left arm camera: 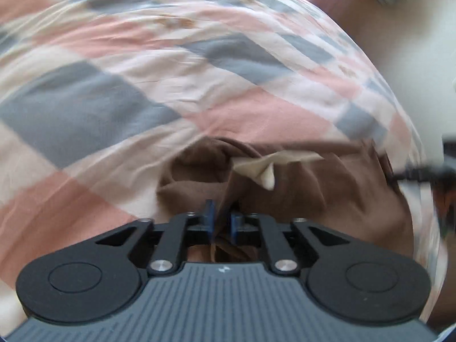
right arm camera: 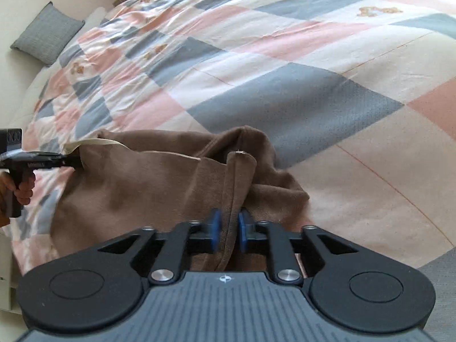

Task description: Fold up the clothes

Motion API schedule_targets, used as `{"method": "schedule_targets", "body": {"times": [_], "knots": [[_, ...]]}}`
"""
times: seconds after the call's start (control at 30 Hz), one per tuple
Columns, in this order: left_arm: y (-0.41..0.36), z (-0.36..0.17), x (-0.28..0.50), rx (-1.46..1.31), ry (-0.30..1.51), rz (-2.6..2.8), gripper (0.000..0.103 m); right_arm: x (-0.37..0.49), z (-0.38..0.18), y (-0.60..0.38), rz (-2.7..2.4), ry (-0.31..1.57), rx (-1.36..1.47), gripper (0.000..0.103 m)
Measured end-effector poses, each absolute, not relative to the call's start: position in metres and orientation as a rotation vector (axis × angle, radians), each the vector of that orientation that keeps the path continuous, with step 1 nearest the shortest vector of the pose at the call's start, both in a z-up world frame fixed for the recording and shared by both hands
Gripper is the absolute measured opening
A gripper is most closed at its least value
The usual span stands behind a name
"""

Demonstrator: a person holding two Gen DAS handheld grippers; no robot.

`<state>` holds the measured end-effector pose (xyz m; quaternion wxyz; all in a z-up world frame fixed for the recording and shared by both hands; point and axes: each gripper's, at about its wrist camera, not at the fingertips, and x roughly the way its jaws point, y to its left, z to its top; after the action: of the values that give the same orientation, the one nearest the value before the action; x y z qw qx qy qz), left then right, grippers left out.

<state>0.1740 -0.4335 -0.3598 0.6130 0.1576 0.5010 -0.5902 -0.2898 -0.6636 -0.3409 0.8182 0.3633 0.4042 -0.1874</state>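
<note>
A brown garment (right arm camera: 148,188) lies bunched on a checked bedspread (right arm camera: 285,57), with a pale cream inner edge (right arm camera: 94,142) showing at its top. In the left wrist view the same brown garment (left arm camera: 307,188) shows a cream lining patch (left arm camera: 265,168). My left gripper (left arm camera: 222,216) is shut on a fold of the brown fabric. My right gripper (right arm camera: 228,228) is shut on another vertical fold of it. In the right wrist view the left gripper (right arm camera: 75,162) pinches the garment's far left edge, held by a hand (right arm camera: 24,188). The left wrist view is motion-blurred.
The pink, grey and cream bedspread (left arm camera: 142,85) covers the bed all around the garment. A grey cushion (right arm camera: 47,34) rests at the back left on a cream surface. Grey floor (right arm camera: 439,268) shows at the lower right.
</note>
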Motion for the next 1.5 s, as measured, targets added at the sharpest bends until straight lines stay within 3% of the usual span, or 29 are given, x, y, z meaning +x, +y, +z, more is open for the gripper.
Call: {"method": "schedule_targets", "body": {"times": [0.07,0.13,0.2,0.4,0.77,0.83,0.9,1.0,1.07,1.13,1.17,1.27,1.33,1.37,1.4,1.43,1.5], "knots": [[-0.431,-0.365,0.179,0.304,1.178,-1.359,0.018,-0.292,-0.344,-0.662,-0.422,0.817,0.8,0.028],[-0.437,-0.365,0.183,0.282,1.188,-1.376,0.014,-0.294,-0.344,-0.661,-0.422,0.778,0.804,0.007],[-0.442,-0.361,0.182,0.29,1.153,-1.387,0.001,-0.291,-0.337,-0.66,-0.437,0.774,0.755,0.005],[-0.429,-0.332,0.191,0.255,0.987,-1.435,0.001,-0.299,-0.311,-0.66,-0.456,0.645,0.713,0.004],[-0.446,-0.381,0.19,0.336,1.027,-1.346,0.002,-0.295,-0.363,-0.685,-0.588,0.715,0.876,0.004],[-0.446,-0.378,0.194,0.308,1.036,-1.317,0.01,-0.293,-0.361,-0.683,-0.647,0.706,0.873,0.012],[-0.441,-0.371,0.2,0.282,1.02,-1.255,0.013,-0.291,-0.351,-0.676,-0.756,0.711,0.825,0.034],[-0.419,-0.354,0.204,0.23,1.008,-1.169,0.018,-0.298,-0.328,-0.645,-0.835,0.686,0.746,0.036],[-0.395,-0.343,0.198,0.194,1.034,-1.16,0.021,-0.306,-0.318,-0.618,-0.78,0.658,0.791,0.045],[-0.366,-0.336,0.184,0.162,1.096,-1.174,0.042,-0.314,-0.314,-0.59,-0.732,0.66,0.849,0.046],[-0.352,-0.336,0.175,0.145,1.143,-1.178,0.046,-0.319,-0.316,-0.577,-0.715,0.673,0.88,0.046],[-0.318,-0.344,0.147,0.097,1.265,-1.194,0.046,-0.328,-0.328,-0.549,-0.712,0.704,0.938,0.046],[-0.308,-0.353,0.129,0.108,1.312,-1.209,0.038,-0.332,-0.336,-0.537,-0.711,0.708,0.971,0.044],[-0.308,-0.358,0.123,0.116,1.323,-1.213,0.033,-0.334,-0.34,-0.531,-0.71,0.71,0.988,0.036],[-0.309,-0.362,0.119,0.118,1.336,-1.214,0.015,-0.337,-0.344,-0.526,-0.709,0.711,1.005,0.004],[-0.31,-0.364,0.118,0.121,1.336,-1.218,0.002,-0.339,-0.346,-0.523,-0.713,0.707,1.018,0.004],[-0.309,-0.357,0.116,0.138,1.29,-1.249,0.001,-0.345,-0.343,-0.525,-0.736,0.68,1.03,0.004]]}}
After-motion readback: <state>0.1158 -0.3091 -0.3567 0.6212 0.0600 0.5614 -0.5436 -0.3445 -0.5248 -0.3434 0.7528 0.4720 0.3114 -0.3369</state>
